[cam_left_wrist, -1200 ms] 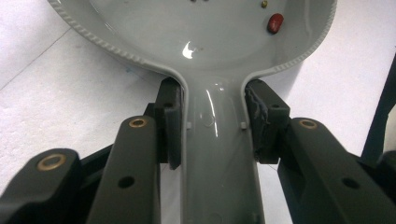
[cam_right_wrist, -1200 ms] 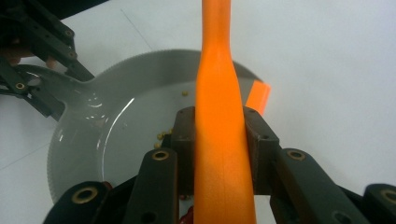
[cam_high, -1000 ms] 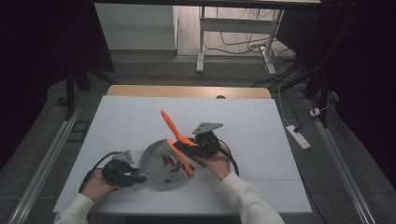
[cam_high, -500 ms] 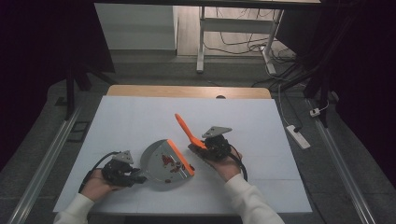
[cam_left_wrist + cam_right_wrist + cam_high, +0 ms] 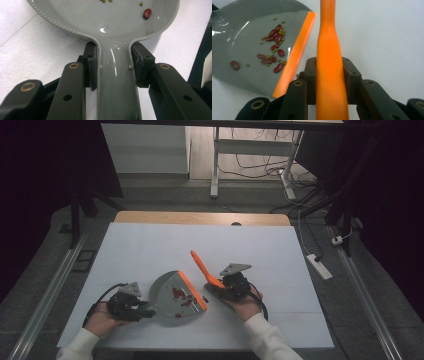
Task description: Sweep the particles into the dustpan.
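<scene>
A grey dustpan (image 5: 172,295) with an orange lip (image 5: 192,289) lies on the white table (image 5: 150,245), near the front. Red beans and small yellow-green grains (image 5: 274,47) sit in its pan. My left gripper (image 5: 145,309) is shut on the dustpan's handle (image 5: 115,82), both pads pressed against its sides. To the right, my right gripper (image 5: 220,287) is shut on an orange brush handle (image 5: 330,67), which slants up and away to the left (image 5: 201,265). The brush's head is hidden below the gripper. It sits just right of the dustpan's lip.
A wooden strip (image 5: 200,218) runs along the table's far edge. Beyond it stand a metal frame (image 5: 216,165) and loose cables on the floor. A white power strip (image 5: 320,266) lies on the floor at the right. Rails run along both sides of the table.
My right gripper has carried the orange brush off the dustpan to the right and slightly toward the front. The left gripper and the dustpan have stayed put.
</scene>
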